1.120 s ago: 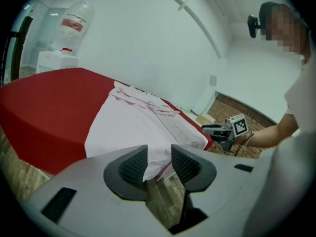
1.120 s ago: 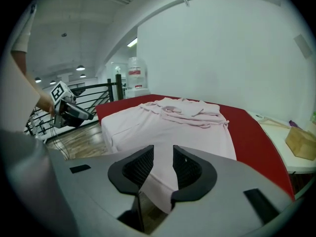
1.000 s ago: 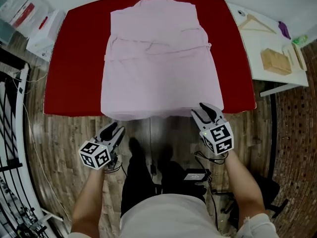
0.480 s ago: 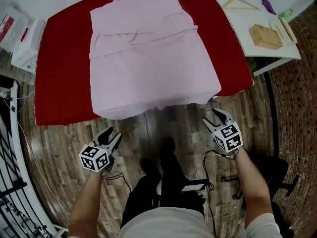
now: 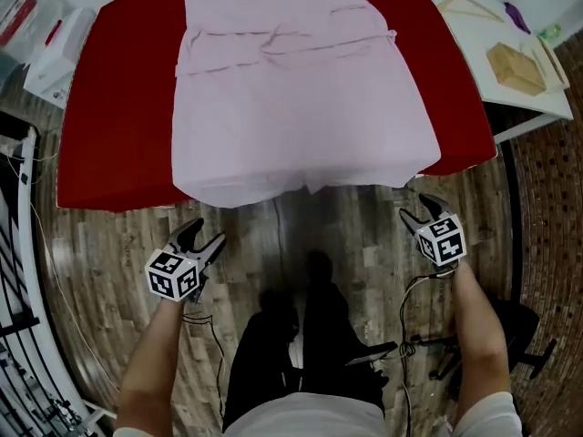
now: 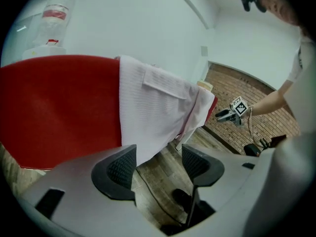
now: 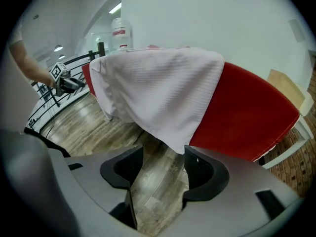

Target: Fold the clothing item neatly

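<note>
A pale pink garment lies spread flat on the red table, and its hem hangs over the near edge. My left gripper hovers over the floor below the hem's left corner. Its jaws have just been opening, with nothing between them. My right gripper hangs below the hem's right corner, apart from the cloth. Its jaws have also just been opening and hold nothing. In the gripper views the garment drapes just ahead of the fingertips.
A white side table at the right carries a wooden block and a hanger. White boxes and a black railing stand at the left. Cables and the person's legs are on the wooden floor.
Both grippers have dropped lower and away from the garment's hem, the right one also swinging outward to the right. Both pairs of jaws stand wider than before.
</note>
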`<state>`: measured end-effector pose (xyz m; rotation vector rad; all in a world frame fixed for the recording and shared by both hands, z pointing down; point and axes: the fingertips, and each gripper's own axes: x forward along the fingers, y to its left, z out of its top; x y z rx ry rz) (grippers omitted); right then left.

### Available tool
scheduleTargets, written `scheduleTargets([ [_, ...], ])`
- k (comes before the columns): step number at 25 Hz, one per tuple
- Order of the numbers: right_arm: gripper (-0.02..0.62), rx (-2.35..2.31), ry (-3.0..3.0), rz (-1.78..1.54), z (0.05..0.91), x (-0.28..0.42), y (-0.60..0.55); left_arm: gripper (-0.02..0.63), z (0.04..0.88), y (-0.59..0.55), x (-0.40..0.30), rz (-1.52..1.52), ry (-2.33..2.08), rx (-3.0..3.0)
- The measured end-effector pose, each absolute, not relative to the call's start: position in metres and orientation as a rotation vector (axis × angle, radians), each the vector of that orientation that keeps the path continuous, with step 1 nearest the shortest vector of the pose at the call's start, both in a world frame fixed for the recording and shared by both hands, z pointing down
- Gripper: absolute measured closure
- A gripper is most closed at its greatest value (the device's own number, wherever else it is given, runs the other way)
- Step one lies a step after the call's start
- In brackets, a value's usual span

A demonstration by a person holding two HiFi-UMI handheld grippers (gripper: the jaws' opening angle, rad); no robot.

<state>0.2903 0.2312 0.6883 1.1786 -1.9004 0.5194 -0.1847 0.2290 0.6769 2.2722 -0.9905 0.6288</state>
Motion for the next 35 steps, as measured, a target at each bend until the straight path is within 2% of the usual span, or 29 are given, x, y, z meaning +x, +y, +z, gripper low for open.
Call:
scheduleTargets([
  [10, 0.333, 1.169, -1.89, 0.492, 0.741, 0.31, 0.191, 0.295, 0.757, 0.204, -0.195, 0.752, -0.966, 2.257],
  [20, 0.319, 0.97, -1.919, 0.47, 0.773, 0.298, 0.182, 0.281, 0.799, 0.173, -0.195, 0.884, -0.886, 2.273],
  [31, 0.322, 0.971, -1.932, 0.497, 0.795, 0.291, 0.165, 0.284, 0.822, 0.167, -0.164, 0.836, -0.803, 2.288],
  [33, 0.324, 0.957, -1.938, 0.532, 0.799, 0.285, 0.168, 0.289, 0.823, 0.169, -0.159, 0.826, -0.795, 2.281],
  [34, 0.327, 0.951, -1.939, 0.548, 0.8, 0.281, 0.17, 0.317, 0.823, 0.17, -0.159, 0.824, -0.796, 2.272],
  [35, 0.348, 0.95, -1.939, 0.557, 0.799, 0.279, 0.172, 0.391, 0.822, 0.173, -0.159, 0.824, -0.8, 2.259],
])
